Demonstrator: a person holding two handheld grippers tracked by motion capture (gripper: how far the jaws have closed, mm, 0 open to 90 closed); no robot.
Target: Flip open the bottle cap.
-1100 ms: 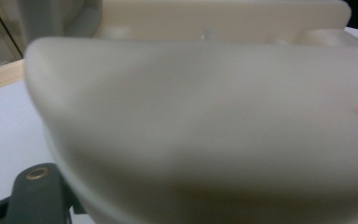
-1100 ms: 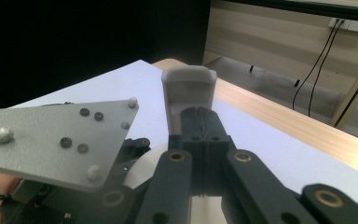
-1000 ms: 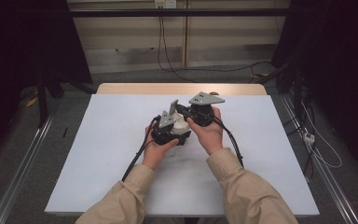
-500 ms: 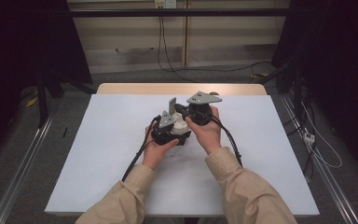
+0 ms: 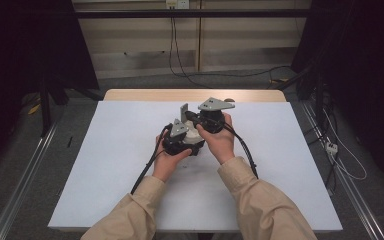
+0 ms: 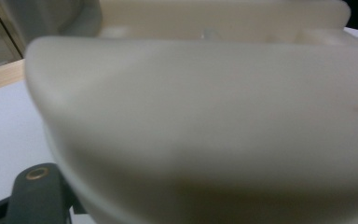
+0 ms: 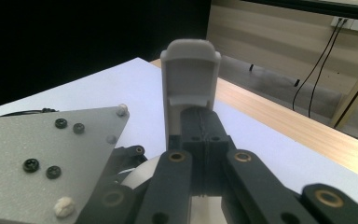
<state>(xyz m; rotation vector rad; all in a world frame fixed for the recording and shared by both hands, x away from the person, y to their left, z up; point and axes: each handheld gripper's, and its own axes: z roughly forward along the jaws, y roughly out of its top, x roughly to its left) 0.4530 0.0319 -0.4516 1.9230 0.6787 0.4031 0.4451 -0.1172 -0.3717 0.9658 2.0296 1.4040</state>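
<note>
Plastic, stiff and light by the look: right gripper (image 7: 200,140) pinched the grey flap's (image 7: 189,79) base; left gripper (image 5: 182,142) clamped the cream piece (image 6: 205,121).

Just ahead of my right gripper (image 7: 200,140), whose jaws look like matt black plastic, I see a smooth matt white plastic piece (image 7: 189,79); beneath lies a matt white tabletop (image 5: 125,150) edged in pale wood.
</note>
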